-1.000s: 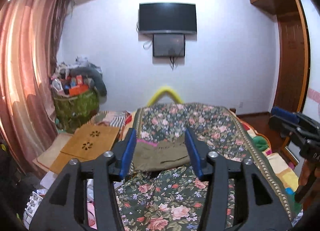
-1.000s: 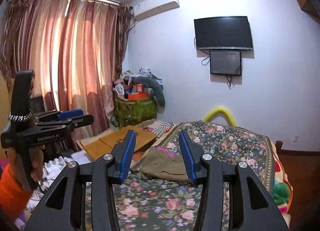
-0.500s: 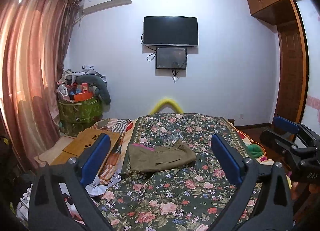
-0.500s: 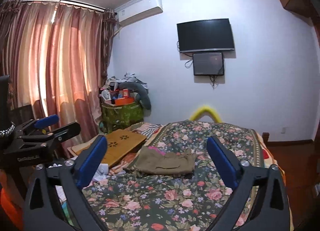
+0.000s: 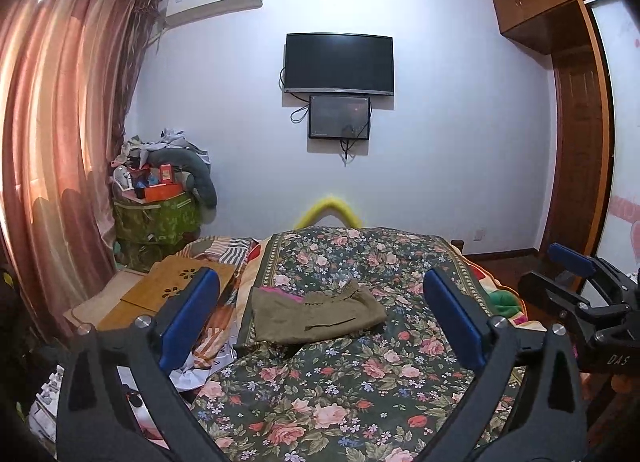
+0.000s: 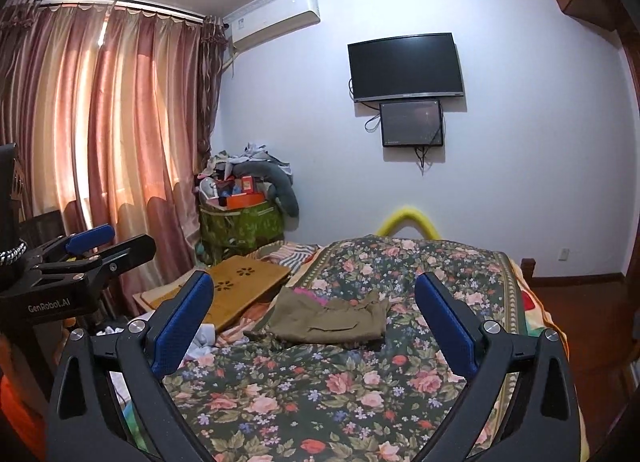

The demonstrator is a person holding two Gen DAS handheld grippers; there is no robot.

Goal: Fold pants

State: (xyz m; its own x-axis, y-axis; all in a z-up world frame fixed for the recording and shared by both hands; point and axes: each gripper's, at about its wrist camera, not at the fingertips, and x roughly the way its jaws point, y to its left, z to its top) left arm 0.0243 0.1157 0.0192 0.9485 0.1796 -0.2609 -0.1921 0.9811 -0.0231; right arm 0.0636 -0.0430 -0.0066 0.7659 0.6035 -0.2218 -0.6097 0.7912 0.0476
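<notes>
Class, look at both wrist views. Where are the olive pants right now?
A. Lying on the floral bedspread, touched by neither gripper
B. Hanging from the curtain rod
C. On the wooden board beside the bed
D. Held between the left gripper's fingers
A. The pants lie in a compact bundle on the bedspread, while the left gripper and the right gripper are both open and hold nothing.

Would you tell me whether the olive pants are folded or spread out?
Folded: the pants lie as a compact layered bundle on the bed.
</notes>
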